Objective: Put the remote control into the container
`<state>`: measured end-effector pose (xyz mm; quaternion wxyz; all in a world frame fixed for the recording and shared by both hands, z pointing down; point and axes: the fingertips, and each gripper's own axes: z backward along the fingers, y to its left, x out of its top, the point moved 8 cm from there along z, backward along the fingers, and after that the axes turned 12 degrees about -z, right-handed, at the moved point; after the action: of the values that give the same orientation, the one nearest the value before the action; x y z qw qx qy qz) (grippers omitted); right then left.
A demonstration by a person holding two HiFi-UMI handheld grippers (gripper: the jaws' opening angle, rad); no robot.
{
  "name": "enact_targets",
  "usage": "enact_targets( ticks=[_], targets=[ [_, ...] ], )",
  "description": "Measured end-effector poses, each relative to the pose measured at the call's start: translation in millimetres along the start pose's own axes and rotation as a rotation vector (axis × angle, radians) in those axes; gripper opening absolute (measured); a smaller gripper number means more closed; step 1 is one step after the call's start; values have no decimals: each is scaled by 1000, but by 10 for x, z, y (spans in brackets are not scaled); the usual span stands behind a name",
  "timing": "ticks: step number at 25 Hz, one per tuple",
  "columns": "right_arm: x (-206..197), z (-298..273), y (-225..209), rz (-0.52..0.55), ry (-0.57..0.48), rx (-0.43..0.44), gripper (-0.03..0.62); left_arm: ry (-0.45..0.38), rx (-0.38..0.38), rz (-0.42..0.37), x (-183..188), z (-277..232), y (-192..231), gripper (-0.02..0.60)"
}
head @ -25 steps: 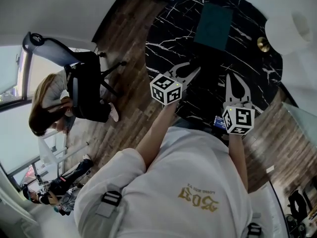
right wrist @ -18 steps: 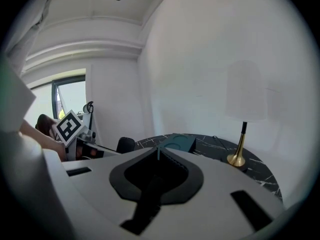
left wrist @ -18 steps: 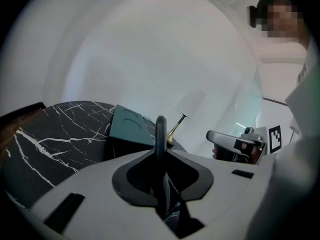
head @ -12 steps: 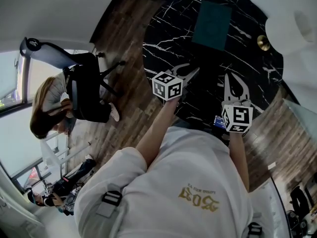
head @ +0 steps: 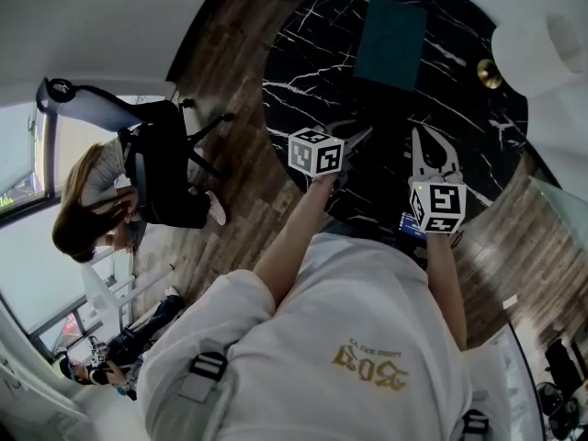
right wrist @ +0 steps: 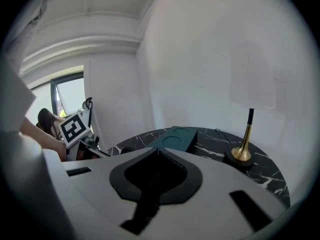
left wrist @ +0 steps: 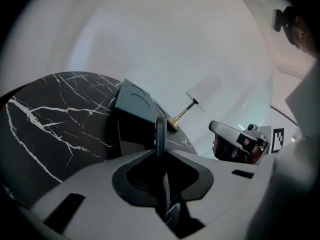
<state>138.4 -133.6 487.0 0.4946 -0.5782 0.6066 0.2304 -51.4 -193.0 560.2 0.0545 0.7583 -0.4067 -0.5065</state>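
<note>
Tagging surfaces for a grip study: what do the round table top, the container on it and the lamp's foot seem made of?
Table top: black marble or a marble-look laminate, smooth; white veins cross it.
Container: dark teal, matte, perhaps plastic or coated board; no glints, round recesses in its top.
Lamp foot: polished brass-coloured metal, with golden shine.

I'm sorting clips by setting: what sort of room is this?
Probably an office or lounge corner rather than a kitchen or workshop: a round black marble table, a brass-stemmed lamp with a white shade standing on it, and an office chair on a wood-plank floor.
</note>
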Motion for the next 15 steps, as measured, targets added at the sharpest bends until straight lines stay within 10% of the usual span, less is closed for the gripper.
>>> enact_targets(
  ticks=[15],
  targets=[
    [-85,-77,-39,-23,40,1,12,78,-42,79,-145,-107,112,71]
  ],
)
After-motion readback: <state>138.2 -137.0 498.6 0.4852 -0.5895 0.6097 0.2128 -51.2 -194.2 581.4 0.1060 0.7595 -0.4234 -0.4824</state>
